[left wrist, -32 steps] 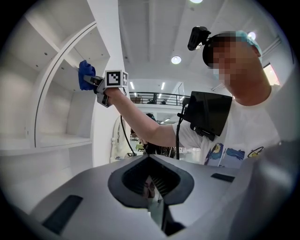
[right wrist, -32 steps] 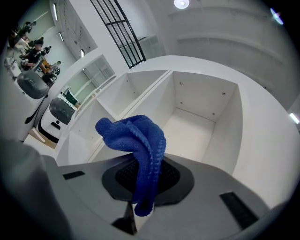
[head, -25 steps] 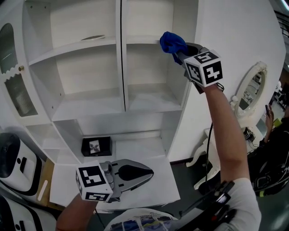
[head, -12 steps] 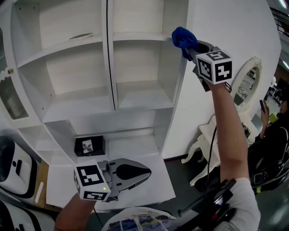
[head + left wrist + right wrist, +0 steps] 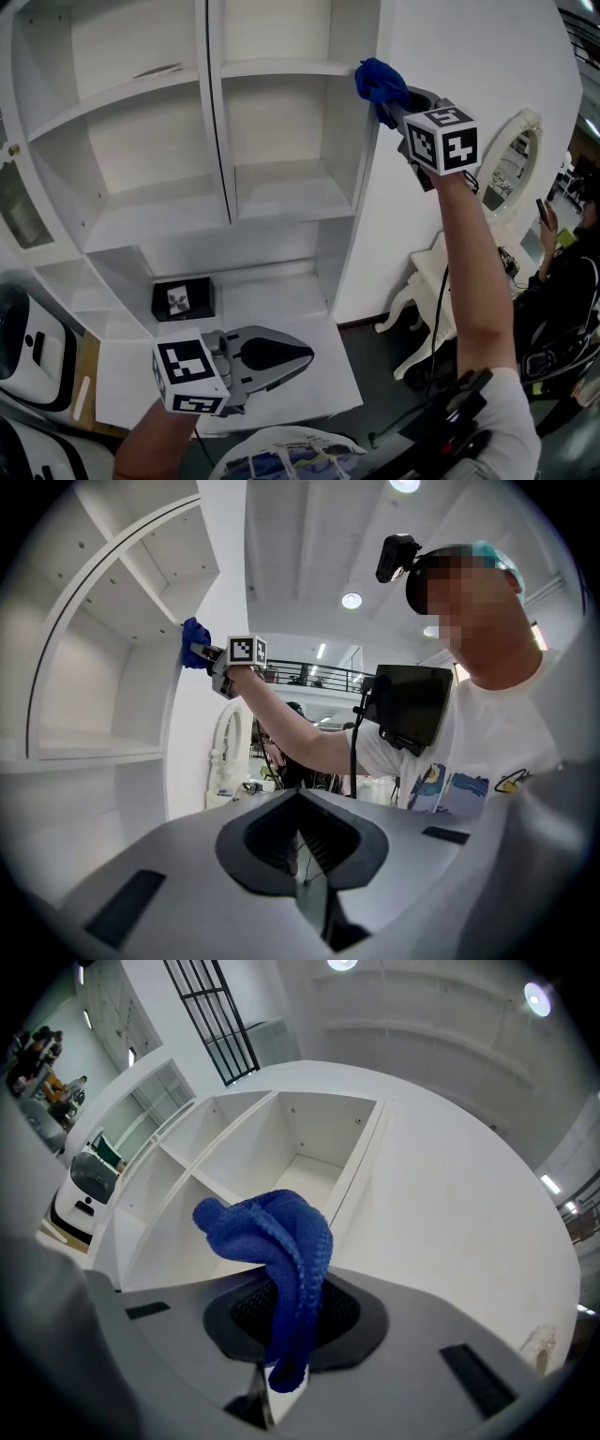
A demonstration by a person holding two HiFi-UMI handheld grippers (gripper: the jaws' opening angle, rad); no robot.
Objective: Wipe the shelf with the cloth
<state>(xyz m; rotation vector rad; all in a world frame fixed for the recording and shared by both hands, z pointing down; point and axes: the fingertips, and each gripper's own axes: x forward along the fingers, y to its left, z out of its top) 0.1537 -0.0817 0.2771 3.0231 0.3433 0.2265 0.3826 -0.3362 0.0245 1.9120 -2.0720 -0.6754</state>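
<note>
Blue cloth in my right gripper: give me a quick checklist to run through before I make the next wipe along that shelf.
1. Grip on the blue cloth: ok, the right gripper has its jaws shut on it.
2. Cloth at the shelf: ok, it sits at the front right corner.
3. Cloth pressing on the board: cannot tell.
4. Wiping path in the right compartment: ok, nothing shows on it.
5. Left gripper clear: ok, it is low, shut and empty.

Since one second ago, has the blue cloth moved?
Yes: the cloth slid right, from the upper shelf front edge onto the cabinet's side panel.
</note>
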